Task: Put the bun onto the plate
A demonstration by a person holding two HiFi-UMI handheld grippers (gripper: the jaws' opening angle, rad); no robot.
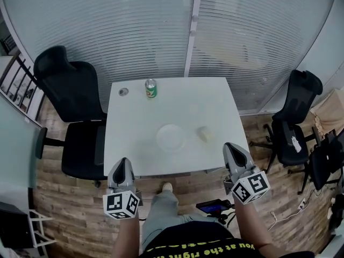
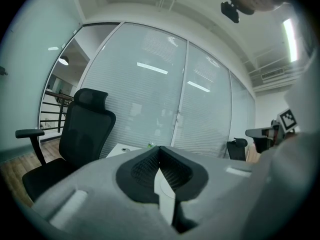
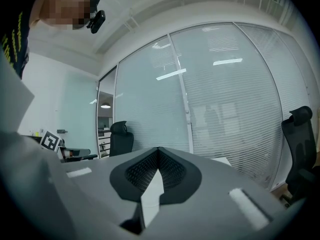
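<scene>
A pale bun (image 1: 204,134) lies on the white table (image 1: 134,122), just right of a round white plate (image 1: 170,137) near the table's middle. Both are apart from the grippers. My left gripper (image 1: 122,163) hovers at the table's near edge on the left, its jaws shut with nothing between them; in the left gripper view the tips (image 2: 159,148) meet. My right gripper (image 1: 230,147) is at the near edge on the right, a little short of the bun, also shut and empty (image 3: 158,149).
A green can (image 1: 151,88) and a small round disc (image 1: 123,92) stand at the table's far side. A black office chair (image 1: 75,106) is on the left, another (image 1: 295,117) on the right. Frosted glass walls rise behind the table.
</scene>
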